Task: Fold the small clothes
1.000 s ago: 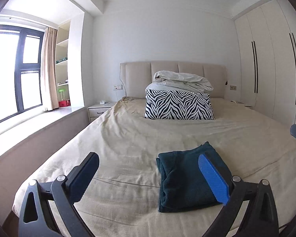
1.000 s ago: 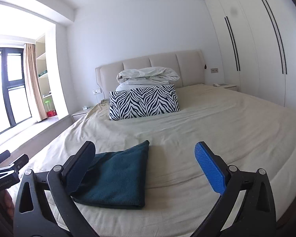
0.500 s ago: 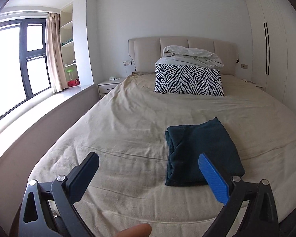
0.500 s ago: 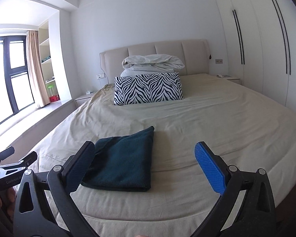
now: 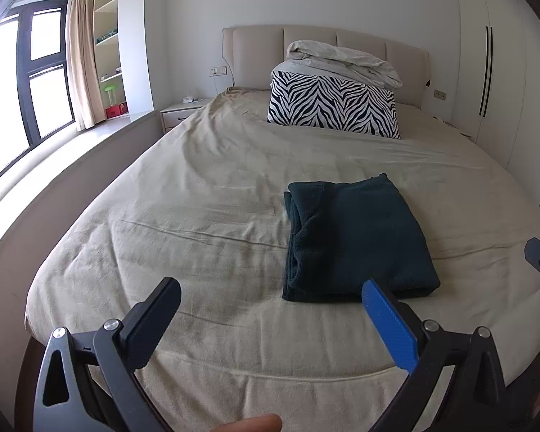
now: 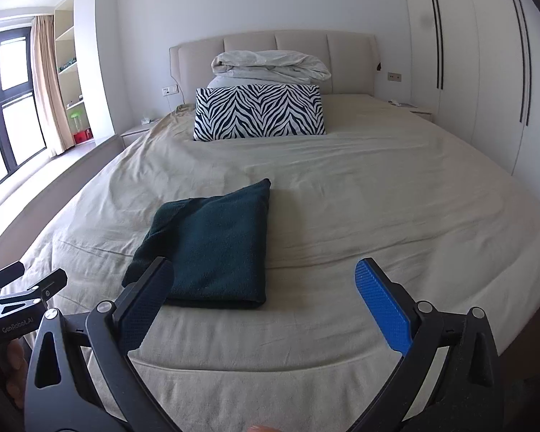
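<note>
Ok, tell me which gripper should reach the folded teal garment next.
Probably the left gripper: the folded teal garment lies just past its blue finger. The right gripper is open too, but points at bare sheet.

You see a dark teal folded garment point(image 5: 356, 237) on a beige bed sheet point(image 5: 205, 194), a black-and-white zebra-striped pillow point(image 6: 259, 112), and each gripper pairing one blue pad point(image 6: 381, 306) with one black point(image 6: 144, 306).

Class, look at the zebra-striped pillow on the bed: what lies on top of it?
A crumpled white duvet over a pale grey pillow sits on the zebra-striped pillow; anything beneath is hidden.
</note>
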Available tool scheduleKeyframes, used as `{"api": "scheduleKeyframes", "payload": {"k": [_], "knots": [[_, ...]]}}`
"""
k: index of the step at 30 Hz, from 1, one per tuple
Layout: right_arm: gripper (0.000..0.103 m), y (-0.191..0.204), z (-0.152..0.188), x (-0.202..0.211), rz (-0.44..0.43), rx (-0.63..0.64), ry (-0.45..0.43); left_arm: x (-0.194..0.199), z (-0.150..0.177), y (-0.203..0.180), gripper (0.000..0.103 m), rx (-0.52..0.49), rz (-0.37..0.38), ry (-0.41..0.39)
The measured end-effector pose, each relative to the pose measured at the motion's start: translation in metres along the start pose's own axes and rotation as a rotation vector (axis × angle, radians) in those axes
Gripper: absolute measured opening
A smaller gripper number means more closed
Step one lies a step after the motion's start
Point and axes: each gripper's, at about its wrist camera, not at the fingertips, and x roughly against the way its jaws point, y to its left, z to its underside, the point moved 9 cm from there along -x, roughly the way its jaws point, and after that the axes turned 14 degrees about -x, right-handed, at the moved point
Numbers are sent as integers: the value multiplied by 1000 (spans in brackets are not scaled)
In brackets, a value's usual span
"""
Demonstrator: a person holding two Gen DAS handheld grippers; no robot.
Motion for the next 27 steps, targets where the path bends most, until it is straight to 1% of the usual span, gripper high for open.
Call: {"api": "scheduleKeyframes", "payload": {"k": [4, 8, 14, 27], "knots": [[103, 1, 7, -10, 16, 27, 19, -4, 4, 0, 103, 7, 6, 20], [103, -1, 9, -17, 25, 26, 38, -7, 6, 0, 103, 11, 12, 32], [103, -6, 14, -25, 36, 17, 61, -9, 8, -2, 103, 5, 17, 40], [103, -1, 21, -34, 43, 36, 80, -11, 11, -4, 103, 4, 20, 44]]}}
